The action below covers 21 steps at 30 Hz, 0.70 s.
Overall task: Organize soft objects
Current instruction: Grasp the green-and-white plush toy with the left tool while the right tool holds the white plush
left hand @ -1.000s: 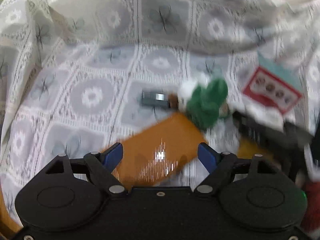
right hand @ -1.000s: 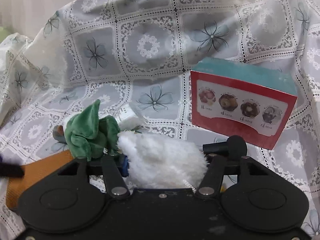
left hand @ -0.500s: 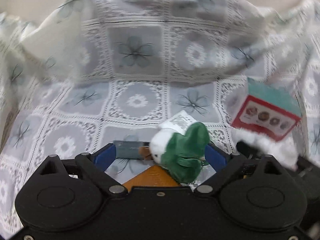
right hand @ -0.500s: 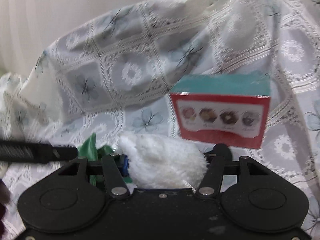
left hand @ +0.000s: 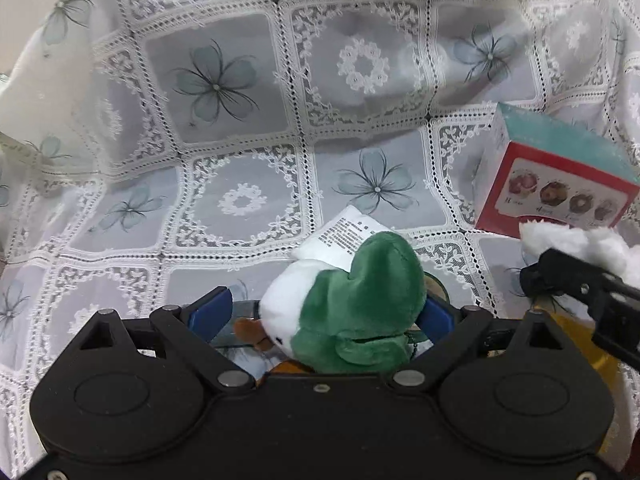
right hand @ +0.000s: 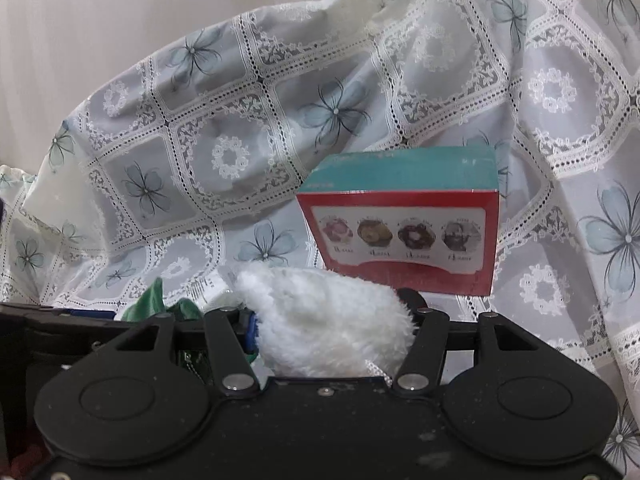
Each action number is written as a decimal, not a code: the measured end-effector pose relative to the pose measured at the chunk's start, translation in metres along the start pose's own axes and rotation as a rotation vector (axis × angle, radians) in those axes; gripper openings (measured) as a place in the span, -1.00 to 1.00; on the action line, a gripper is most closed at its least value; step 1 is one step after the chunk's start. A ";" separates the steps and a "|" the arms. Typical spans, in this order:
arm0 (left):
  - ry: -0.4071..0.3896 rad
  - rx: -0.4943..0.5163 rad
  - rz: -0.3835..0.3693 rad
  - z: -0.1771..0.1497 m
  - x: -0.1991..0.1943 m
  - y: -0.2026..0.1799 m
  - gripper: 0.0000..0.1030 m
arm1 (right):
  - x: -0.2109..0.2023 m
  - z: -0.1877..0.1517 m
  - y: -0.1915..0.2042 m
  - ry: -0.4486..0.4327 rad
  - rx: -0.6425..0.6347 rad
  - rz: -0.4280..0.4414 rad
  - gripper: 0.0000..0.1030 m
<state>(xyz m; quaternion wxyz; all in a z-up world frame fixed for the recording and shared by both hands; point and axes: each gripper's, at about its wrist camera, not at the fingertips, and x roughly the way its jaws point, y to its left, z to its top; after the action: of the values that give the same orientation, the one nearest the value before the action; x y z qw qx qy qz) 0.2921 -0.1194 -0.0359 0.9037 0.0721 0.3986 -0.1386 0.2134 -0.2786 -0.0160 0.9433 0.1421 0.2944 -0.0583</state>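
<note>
A green-and-white plush duck [left hand: 352, 304] lies on the lace cloth between the fingers of my left gripper [left hand: 324, 314]. That gripper is open wide: its blue pads [left hand: 210, 312] stand off the duck's sides. A white printed tag [left hand: 344, 232] sticks out behind the duck. My right gripper [right hand: 328, 312] is shut on a fluffy white plush [right hand: 328, 320], held just above the cloth. The same white plush [left hand: 580, 240] and the right gripper's black finger show at the right edge of the left wrist view. The duck's green tip [right hand: 156, 300] peeks in at the left of the right wrist view.
A red-and-teal box [right hand: 404, 232] printed with doughnuts stands on the cloth behind the white plush, also the box [left hand: 560, 184] at the right. An orange flat thing [left hand: 580, 344] and a grey object [left hand: 240, 320] lie under the grippers. Floral lace cloth [left hand: 224, 80] rises behind.
My left gripper moved forward over the orange thing to straddle the duck, its jaws now wider. The right gripper shifted and rolled a little, still holding the white plush.
</note>
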 end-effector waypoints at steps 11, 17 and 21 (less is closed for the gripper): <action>-0.014 -0.026 -0.027 0.003 0.008 -0.001 0.16 | 0.001 -0.004 -0.002 0.013 0.014 0.001 0.10; -0.058 -0.074 -0.028 0.013 -0.021 0.006 0.16 | -0.010 0.002 -0.001 0.001 0.013 0.002 0.10; -0.085 -0.101 -0.045 0.016 -0.054 0.013 0.17 | -0.027 0.006 0.003 -0.016 0.005 0.012 0.10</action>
<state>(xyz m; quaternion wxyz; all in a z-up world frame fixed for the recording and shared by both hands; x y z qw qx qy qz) 0.2730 -0.1010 0.0149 0.9190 0.0118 0.3679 -0.1415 0.1956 -0.2768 0.0049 0.9455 0.1459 0.2860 -0.0547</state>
